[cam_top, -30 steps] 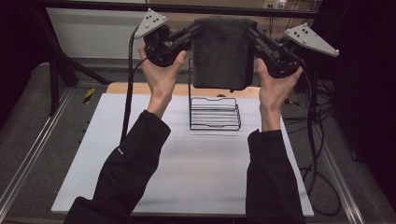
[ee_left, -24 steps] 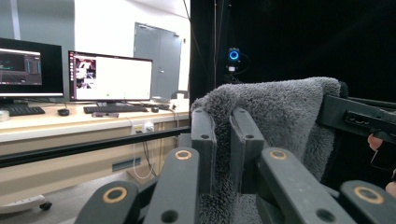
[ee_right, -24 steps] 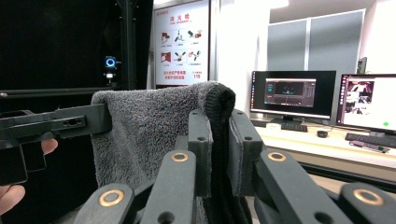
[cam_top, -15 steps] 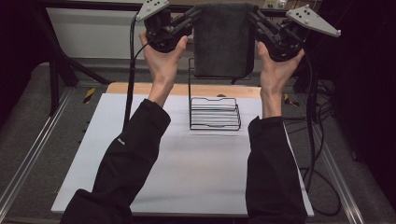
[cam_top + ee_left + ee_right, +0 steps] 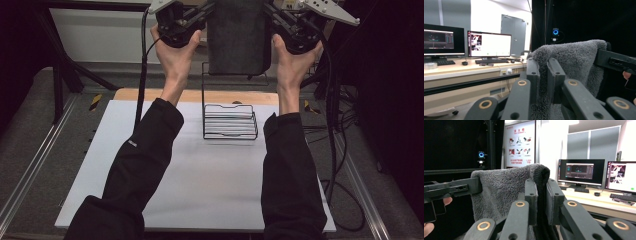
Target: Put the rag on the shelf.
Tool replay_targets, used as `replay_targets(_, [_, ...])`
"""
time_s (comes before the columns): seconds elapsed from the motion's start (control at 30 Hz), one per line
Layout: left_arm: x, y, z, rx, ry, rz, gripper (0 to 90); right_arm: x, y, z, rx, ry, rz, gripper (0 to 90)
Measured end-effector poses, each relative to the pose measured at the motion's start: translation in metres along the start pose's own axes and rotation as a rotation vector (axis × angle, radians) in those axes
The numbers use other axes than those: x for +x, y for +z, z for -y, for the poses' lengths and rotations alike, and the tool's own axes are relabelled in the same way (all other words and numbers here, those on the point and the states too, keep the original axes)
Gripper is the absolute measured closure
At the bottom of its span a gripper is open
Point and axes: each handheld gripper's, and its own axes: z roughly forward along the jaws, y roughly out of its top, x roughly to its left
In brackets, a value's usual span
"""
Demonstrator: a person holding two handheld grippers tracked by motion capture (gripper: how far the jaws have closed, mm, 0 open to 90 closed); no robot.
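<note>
White table (image 5: 200,200) below, wire rack (image 5: 230,120) mid-frame. Both claws clamped on grey towel (image 5: 239,40) top corners: left gripper (image 5: 543,75), right gripper (image 5: 541,195). Towel hangs at top centre. Risk imo: hem snags rack upright, corner slips free.

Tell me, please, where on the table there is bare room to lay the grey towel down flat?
The white mat is bare between the two sleeves, in front of the wire rack, and also left of the rack. It is crowded at the rack itself, under the hanging towel.
</note>
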Motion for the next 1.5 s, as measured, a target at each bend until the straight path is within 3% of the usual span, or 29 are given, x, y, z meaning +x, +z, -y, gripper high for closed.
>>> replay_targets(0.7, [0.014,0.012,0.034,0.102,0.023,-0.013,81.2,-0.011,0.012,0.034,0.111,-0.012,0.023,81.8])
replay_targets(1.07, [0.011,0.004,0.056,0.145,0.041,0.014,81.2,-0.011,0.001,0.059,0.142,0.021,0.013,81.8])
replay_targets(1.2, [0.006,-0.001,0.066,0.151,0.033,0.028,81.2,-0.010,-0.007,0.066,0.157,0.012,0.009,81.8])
replay_targets(1.3, [0.004,-0.006,0.072,0.164,0.058,0.026,81.2,-0.009,-0.013,0.073,0.163,0.016,0.008,81.8])
replay_targets(1.5, [0.001,-0.008,0.081,0.182,0.047,0.042,81.2,-0.008,-0.020,0.087,0.173,0.030,0.003,81.8])
